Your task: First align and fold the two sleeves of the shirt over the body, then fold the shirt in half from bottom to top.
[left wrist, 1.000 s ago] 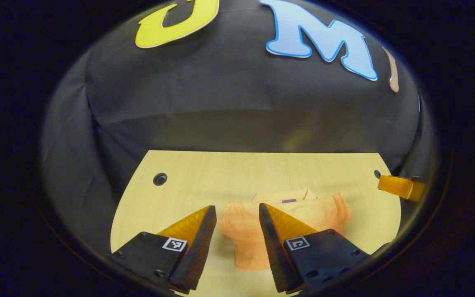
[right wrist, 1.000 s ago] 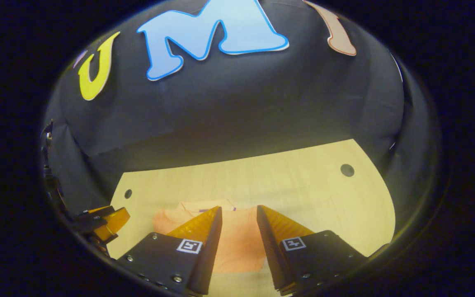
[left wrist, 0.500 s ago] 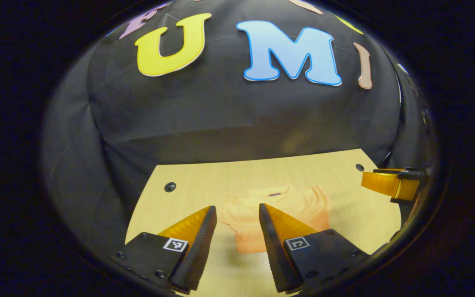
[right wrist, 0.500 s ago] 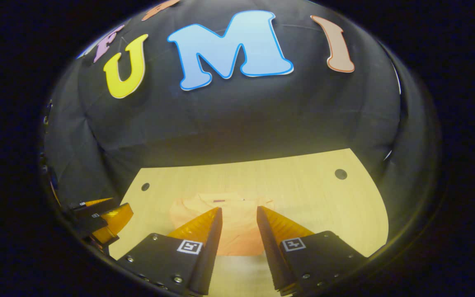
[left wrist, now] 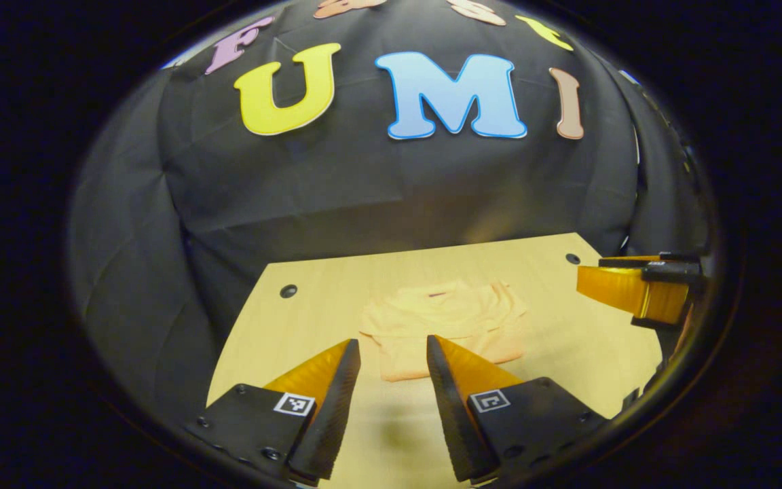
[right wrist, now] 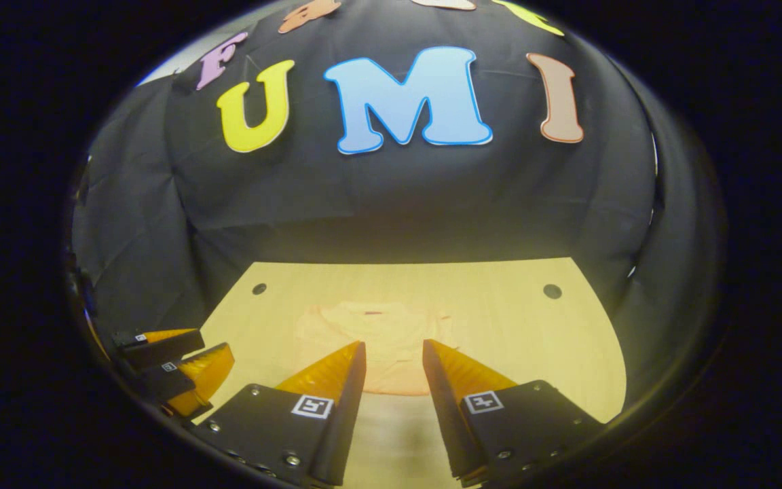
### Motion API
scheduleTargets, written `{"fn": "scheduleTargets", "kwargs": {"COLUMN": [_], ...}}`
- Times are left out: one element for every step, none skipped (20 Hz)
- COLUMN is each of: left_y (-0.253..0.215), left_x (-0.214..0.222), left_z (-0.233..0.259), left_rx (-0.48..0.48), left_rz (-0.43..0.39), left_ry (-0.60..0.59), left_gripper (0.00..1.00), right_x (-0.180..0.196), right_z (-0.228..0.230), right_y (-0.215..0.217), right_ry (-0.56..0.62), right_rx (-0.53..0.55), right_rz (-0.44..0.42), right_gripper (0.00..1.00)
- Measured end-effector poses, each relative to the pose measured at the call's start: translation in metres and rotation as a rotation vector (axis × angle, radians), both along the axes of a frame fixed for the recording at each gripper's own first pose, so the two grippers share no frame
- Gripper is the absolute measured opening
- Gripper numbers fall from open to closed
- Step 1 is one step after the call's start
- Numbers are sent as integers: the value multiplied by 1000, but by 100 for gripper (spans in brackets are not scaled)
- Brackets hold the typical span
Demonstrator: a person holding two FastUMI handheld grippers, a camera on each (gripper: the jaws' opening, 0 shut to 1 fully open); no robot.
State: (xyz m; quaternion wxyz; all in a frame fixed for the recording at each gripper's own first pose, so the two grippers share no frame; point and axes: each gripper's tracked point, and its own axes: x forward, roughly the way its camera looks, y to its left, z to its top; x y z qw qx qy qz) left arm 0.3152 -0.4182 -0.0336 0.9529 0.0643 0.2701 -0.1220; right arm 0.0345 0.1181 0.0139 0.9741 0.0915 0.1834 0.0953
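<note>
The left tool (left wrist: 392,350) is held above the counter (left wrist: 309,326), its two fingers spread with a clear gap between them and nothing in the gap. The right tool (right wrist: 394,353) is held likewise, fingers apart and empty. Each shows at the edge of the other's view, the right tool at the far right and the left tool low on the left.

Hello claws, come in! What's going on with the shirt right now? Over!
Left claw open, empty. Right claw open, empty. Shirt folded small on the table, untouched. Nothing in the way.
</note>
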Motion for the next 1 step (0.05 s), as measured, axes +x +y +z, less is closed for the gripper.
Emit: {"fn": "scheduleTargets", "kwargs": {"left_y": [-1], "left_x": [-6], "left_z": [4], "left_rx": [-1], "left_rz": [1], "left_ry": [-10], "left_gripper": [67], "right_x": [-8], "right_z": [-1], "right_y": [1], "right_ry": [-5], "right_rx": [5], "right_rz": [4], "right_gripper": [56]}}
